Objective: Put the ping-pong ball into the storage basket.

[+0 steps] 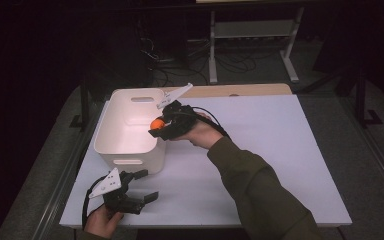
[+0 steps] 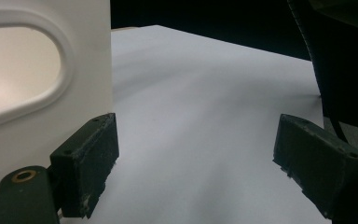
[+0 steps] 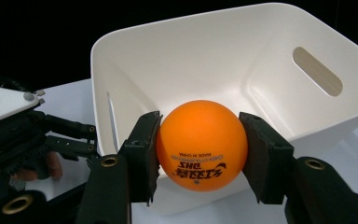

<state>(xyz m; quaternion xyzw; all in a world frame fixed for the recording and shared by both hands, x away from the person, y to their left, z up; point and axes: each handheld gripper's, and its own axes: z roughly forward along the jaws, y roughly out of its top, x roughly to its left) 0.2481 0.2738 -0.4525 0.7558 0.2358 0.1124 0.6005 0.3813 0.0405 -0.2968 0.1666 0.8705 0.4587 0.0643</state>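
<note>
In the high view, a white plastic bin (image 1: 130,131) with slotted handles is seen standing on the left part of a white table (image 1: 260,150). The right gripper (image 1: 156,125) is held at the bin's right rim, its jaws pinching an orange table-tennis ball (image 1: 156,123) just above the rim and over the bin's inner edge. The hand behind it and an olive-green sleeve (image 1: 260,195) are seen reaching in from the lower right. The left gripper (image 1: 147,185) is held low at the table's near edge, in front of the bin and apart from it, with its jaws spread and nothing between them. In the left gripper view, the two black fingers (image 2: 89,161) are seen standing wide apart over bare table surface (image 2: 200,121); the bin's outer wall (image 2: 37,130) with its oval handle slot is seen at the left, just beside the left-hand finger, though contact cannot be judged. In the right gripper view, the orange ball (image 3: 201,144) is shown clamped between the two black pads (image 3: 144,154), one pressed on each side, with printed lettering visible upside down on its lower face. Behind and below the ball the open bin (image 3: 279,56) is seen, its inside bare. The left gripper (image 3: 92,139) is visible farther off at the left edge, beside the bin's wall.
</note>
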